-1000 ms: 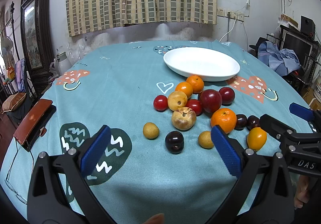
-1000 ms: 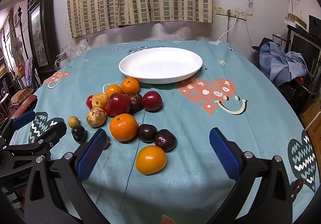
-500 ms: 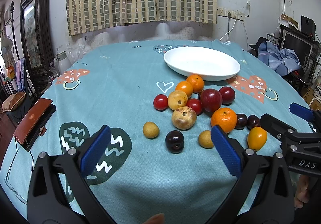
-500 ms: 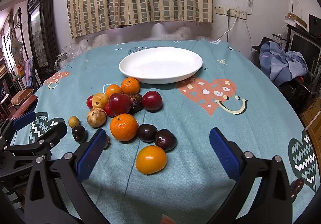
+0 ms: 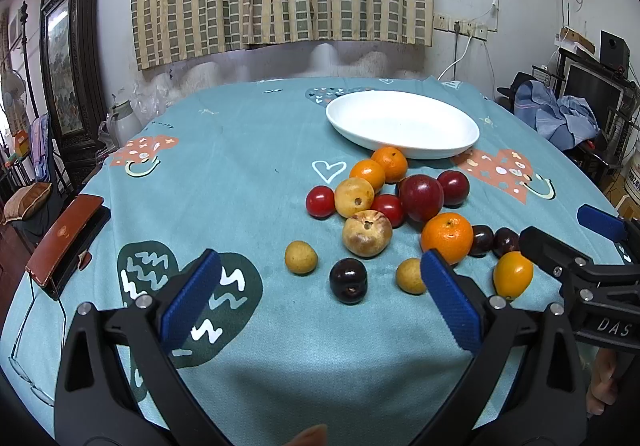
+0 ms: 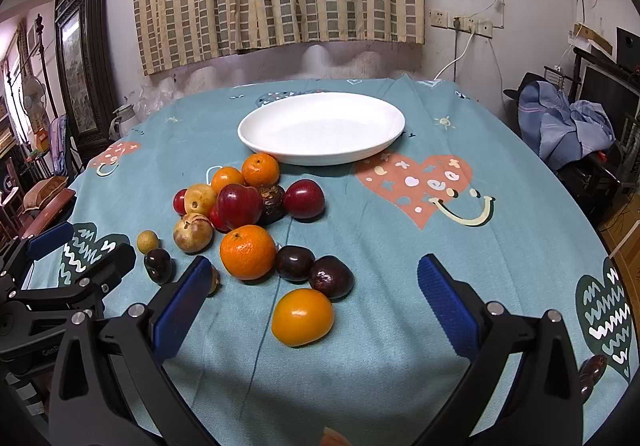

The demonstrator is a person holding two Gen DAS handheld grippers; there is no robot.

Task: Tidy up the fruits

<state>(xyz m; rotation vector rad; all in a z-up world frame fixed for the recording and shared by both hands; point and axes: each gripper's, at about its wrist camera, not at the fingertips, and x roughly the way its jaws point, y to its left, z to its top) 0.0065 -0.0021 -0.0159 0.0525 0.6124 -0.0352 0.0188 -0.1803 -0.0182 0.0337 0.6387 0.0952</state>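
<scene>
right wrist: right claw (image 6: 316, 300) agape above yellow-orange fruit (image 6: 302, 317), plate (image 6: 320, 150) bare.

One empty white oval plate (image 6: 320, 128); below it four round orange citrus fruits (image 6: 248, 251), three dark purple plums (image 6: 295, 263), two small yellow-brown round fruits (image 5: 301, 257).
</scene>
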